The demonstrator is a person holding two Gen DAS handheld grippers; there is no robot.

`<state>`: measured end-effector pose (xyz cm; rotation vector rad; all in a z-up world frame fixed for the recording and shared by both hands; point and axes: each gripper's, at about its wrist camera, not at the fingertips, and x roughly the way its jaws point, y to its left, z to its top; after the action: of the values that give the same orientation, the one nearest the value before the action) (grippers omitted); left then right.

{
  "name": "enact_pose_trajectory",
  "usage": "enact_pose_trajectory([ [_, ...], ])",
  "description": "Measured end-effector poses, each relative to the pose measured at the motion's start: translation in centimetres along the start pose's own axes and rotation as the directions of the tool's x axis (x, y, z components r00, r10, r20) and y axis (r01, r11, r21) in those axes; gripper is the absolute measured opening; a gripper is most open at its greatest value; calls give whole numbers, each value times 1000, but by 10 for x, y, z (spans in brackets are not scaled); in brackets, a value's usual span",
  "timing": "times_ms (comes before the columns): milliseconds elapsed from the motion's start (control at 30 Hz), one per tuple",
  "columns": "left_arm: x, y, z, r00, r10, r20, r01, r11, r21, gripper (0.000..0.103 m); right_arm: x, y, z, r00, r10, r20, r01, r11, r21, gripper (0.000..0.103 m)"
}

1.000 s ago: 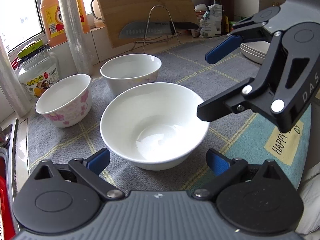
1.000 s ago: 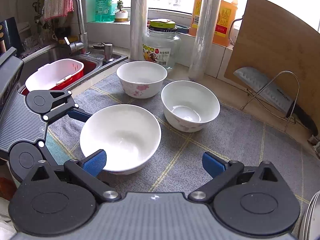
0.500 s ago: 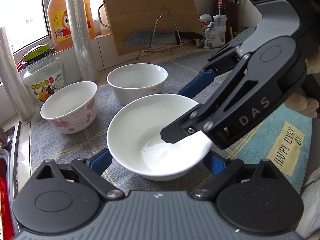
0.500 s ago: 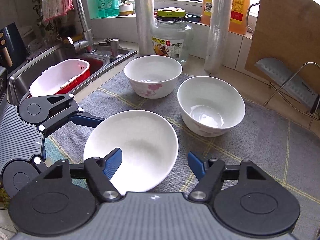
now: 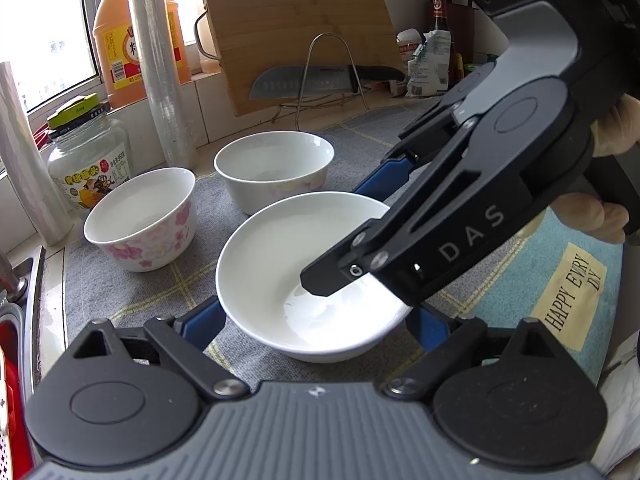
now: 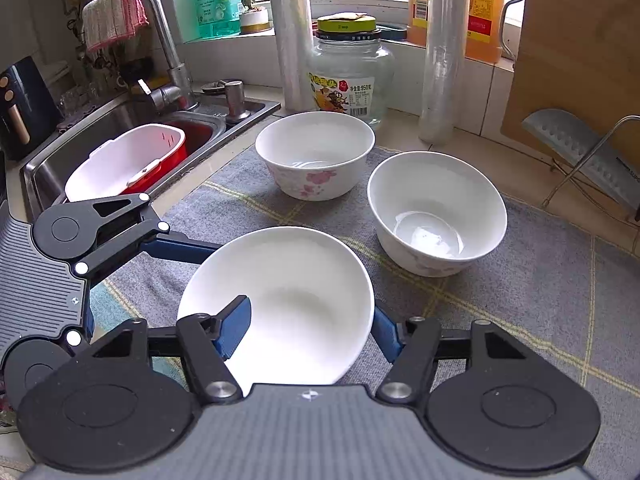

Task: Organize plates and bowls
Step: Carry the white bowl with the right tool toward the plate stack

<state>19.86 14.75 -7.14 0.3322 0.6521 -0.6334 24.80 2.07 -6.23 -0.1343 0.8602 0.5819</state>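
A plain white bowl (image 5: 280, 248) (image 6: 296, 280) sits tilted on the grey mat. My left gripper (image 5: 312, 326) spans its full width, with the blue pads against opposite sides low down. Its upper finger (image 6: 180, 246) runs behind the bowl's left rim in the right wrist view. My right gripper (image 6: 310, 332) (image 5: 340, 236) straddles the bowl's rim and its jaws are closing. One pad is inside the bowl and the other just outside the wall. A pink-flowered bowl (image 5: 140, 220) (image 6: 316, 152) and a faintly patterned bowl (image 5: 272, 160) (image 6: 436, 208) stand behind.
A glass jar (image 6: 348, 76) and two film rolls (image 6: 444, 52) stand along the window wall. The sink (image 6: 52, 160), holding a red and white basket (image 6: 128, 160), lies left of the mat. A cutting board (image 5: 304, 32) and a knife (image 5: 304, 80) lean on a wire stand at the back.
My right gripper came in over the plain bowl and its jaws narrowed, one finger dropping inside the rim. My left jaws narrowed onto the bowl's sides. The bowl now sits tilted.
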Motion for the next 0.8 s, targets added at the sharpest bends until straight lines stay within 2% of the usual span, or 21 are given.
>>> enact_pose_trajectory([
  [367, -8, -9, 9, 1000, -2, -13, 3, 1000, 13, 95, -15, 8, -6, 999, -40, 9, 40, 999, -25, 70],
  [500, -11, -18, 18, 1000, -27, -11, 27, 999, 27, 96, -27, 3, -15, 997, -71, 17, 71, 997, -5, 70],
  [633, -6, -36, 28, 999, -37, -14, 38, 995, 87, 96, -41, -10, -25, 995, -99, 20, 98, 995, 32, 70],
  [800, 9, -51, 42, 995, -100, -7, 101, 990, 97, 96, -60, -31, -41, 989, -146, 30, 143, 986, 87, 70],
])
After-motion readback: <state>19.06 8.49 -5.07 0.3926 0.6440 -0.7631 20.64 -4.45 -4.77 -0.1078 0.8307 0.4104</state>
